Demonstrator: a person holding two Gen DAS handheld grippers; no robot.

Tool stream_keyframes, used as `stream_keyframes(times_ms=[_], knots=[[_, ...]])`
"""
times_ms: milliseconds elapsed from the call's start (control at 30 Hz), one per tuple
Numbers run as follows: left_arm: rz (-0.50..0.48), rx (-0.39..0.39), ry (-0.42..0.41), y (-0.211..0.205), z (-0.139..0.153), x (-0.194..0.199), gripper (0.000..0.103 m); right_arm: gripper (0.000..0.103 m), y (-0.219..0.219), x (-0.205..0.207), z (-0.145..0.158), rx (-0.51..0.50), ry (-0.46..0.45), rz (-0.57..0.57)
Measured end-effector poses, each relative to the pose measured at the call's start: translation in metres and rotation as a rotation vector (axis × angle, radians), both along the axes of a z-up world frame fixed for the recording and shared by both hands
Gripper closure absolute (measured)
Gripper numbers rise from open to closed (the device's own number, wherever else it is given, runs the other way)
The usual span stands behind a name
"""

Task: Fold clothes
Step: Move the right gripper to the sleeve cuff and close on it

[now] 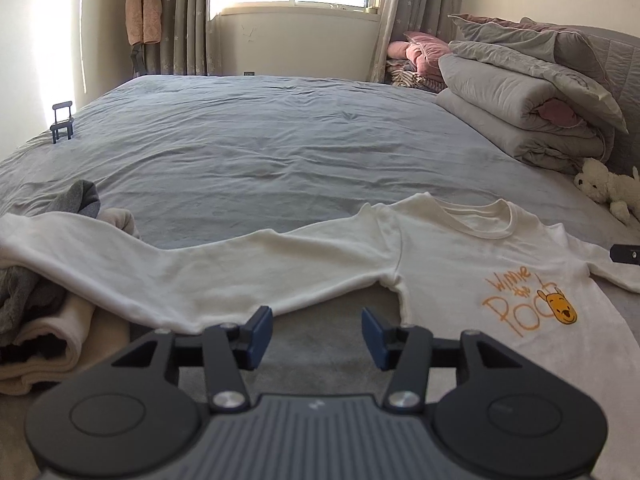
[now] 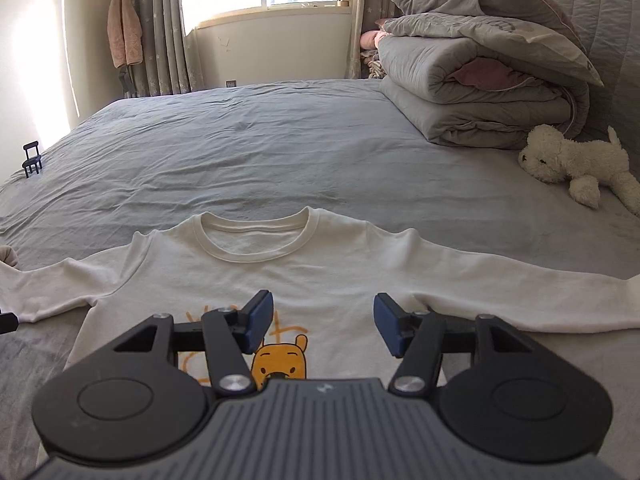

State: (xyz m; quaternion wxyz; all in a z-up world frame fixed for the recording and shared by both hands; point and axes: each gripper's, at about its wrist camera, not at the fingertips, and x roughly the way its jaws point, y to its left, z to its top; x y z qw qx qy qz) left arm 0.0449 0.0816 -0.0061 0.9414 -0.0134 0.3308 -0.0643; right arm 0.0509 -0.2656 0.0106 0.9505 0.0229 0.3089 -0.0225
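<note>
A cream long-sleeved shirt [image 1: 440, 256] with an orange bear print lies flat, front up, on the grey bed [image 1: 260, 152], both sleeves spread sideways. My left gripper [image 1: 317, 334] is open just short of the shirt's left underarm, with nothing between its blue pads. In the right wrist view the shirt [image 2: 328, 268] fills the foreground, collar away from me. My right gripper [image 2: 323, 322] is open above the chest, beside the bear print [image 2: 282, 360], holding nothing. The right gripper's tip [image 1: 626, 255] peeks in at the left view's right edge.
A pile of grey and beige clothes [image 1: 44, 312] lies under the left sleeve's end. Folded quilts [image 2: 480, 92] and a white plush dog [image 2: 572, 164] sit at the headboard side. A small black stand [image 1: 62, 122] is near the far left bed edge.
</note>
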Motion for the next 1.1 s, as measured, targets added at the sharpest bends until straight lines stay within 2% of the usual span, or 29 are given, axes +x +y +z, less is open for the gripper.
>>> stream_keyframes(times_ms=[200, 567, 700, 867, 1100], knots=[[-0.003, -0.010, 0.005, -0.026, 0.011, -0.021, 0.050, 0.042, -0.045, -0.021, 0.009, 0.022, -0.013, -0.046], [-0.040, 0.017, -0.028, -0.088, 0.070, -0.052, 0.043, 0.041, -0.124, -0.050, 0.011, 0.151, -0.068, -0.173], [-0.055, 0.044, -0.063, -0.107, 0.080, -0.064, 0.039, 0.041, -0.149, -0.058, 0.010, 0.200, -0.086, -0.226], [-0.094, 0.051, -0.087, -0.128, 0.074, -0.064, 0.034, 0.039, -0.166, -0.062, 0.010, 0.236, -0.082, -0.271], [-0.110, 0.025, -0.090, -0.143, 0.033, -0.035, 0.033, 0.039, -0.195, -0.055, -0.008, 0.298, -0.022, -0.379]])
